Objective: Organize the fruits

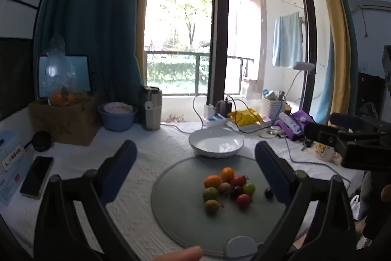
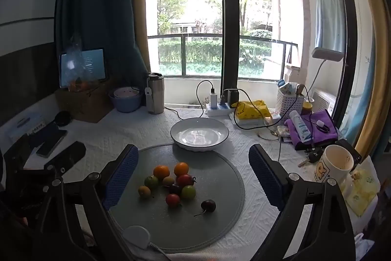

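Both claws stand wide apart and empty: the left gripper (image 1: 195,163) and right gripper (image 2: 193,163) hover near the round grey mat (image 2: 220,224). Nothing looks sorted yet. Small orange, red, green and dark fruits (image 2: 171,182) cluster on the mat, while the white shallow bowl (image 2: 199,135) beyond sits empty.

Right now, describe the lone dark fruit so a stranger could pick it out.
Find the round grey mat before the white plate. On it lies a cluster of small fruits. The dark cherry with a stem sits apart, nearer you and rightward, touching none.
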Demonstrator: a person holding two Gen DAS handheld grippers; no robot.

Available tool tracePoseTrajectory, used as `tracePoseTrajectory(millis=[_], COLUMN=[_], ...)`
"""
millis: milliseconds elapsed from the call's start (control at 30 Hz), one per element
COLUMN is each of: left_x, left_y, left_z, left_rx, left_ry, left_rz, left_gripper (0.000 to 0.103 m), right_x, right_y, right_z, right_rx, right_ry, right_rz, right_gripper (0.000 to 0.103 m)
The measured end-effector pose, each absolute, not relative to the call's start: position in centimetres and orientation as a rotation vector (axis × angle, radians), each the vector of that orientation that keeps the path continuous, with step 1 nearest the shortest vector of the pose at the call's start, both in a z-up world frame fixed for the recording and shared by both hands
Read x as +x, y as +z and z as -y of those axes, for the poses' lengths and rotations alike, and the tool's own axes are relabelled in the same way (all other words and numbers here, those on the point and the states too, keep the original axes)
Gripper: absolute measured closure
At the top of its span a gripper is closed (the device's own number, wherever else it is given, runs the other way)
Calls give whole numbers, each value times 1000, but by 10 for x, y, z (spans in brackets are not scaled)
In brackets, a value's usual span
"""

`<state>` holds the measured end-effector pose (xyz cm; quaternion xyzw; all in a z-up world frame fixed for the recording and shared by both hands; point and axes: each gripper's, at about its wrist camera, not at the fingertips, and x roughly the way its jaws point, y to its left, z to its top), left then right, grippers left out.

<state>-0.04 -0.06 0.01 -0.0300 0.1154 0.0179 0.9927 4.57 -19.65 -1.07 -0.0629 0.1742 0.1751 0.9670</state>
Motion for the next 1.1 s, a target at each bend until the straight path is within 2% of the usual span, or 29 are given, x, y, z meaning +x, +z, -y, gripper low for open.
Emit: tracePoseTrajectory(millis=[167, 1100], left_x=[-9, -18], left_y=[3, 10], left_z=[3, -3], left_rx=[-64, -67], left_ry=[39, 5], left_rz=[-180, -197], left_gripper=[5, 5], right_x=[37, 37], right_y=[-8, -13], right_z=[199, 193], right_rx=[-111, -142], right_ry=[353, 371], right_rz=[-338, -364], right_gripper=[9, 9])
